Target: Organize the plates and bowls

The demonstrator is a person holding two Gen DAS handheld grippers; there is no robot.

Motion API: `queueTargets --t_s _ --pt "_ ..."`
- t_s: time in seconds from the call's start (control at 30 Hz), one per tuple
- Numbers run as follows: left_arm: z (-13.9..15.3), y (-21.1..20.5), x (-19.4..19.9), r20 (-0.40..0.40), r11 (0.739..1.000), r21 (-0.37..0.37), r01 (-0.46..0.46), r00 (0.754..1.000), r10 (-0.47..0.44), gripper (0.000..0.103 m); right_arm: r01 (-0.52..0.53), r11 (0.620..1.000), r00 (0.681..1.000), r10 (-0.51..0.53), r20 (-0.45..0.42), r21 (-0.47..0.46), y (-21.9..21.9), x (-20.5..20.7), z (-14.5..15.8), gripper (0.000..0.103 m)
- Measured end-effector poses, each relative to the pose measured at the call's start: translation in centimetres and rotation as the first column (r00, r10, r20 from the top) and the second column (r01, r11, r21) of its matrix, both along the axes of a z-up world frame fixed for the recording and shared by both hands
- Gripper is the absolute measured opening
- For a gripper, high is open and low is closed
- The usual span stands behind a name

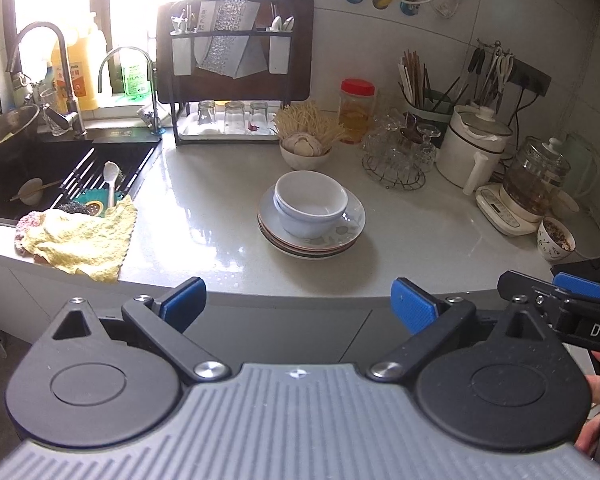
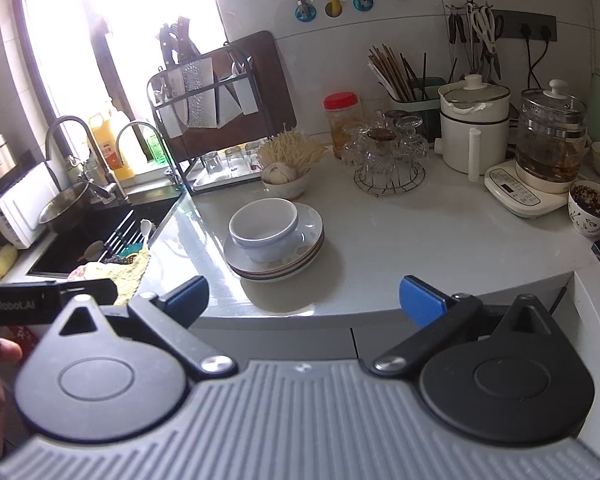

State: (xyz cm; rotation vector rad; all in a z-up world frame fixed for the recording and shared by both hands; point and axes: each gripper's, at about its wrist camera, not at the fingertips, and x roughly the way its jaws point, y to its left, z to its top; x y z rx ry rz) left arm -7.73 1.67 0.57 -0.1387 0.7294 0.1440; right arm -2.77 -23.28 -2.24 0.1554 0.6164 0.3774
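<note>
1. Plates (image 1: 342, 236) sit stacked mid-counter ahead of you; their edges overlap, so you can't count them exactly.
2. Two white bowls (image 1: 310, 202) nest on that stack, the lower one mostly hidden.
3. Your left gripper (image 1: 298, 304) and right gripper (image 2: 304, 300) both gape wide, released, holding nothing, short of the counter (image 1: 220, 200) edge.
4. Far left, the sink's (image 1: 60, 168) contents are dim.
</note>
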Motion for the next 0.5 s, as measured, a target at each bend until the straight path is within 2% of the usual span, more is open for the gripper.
queueTargets --t_s 0.5 --pt "0.2 -0.9 -1.6 0.001 1.000 0.021 -0.019 1.000 0.019 0.100 -0.013 1.000 1.000 0.013 -0.002 0.001 -0.2 -0.8 0.0 0.103"
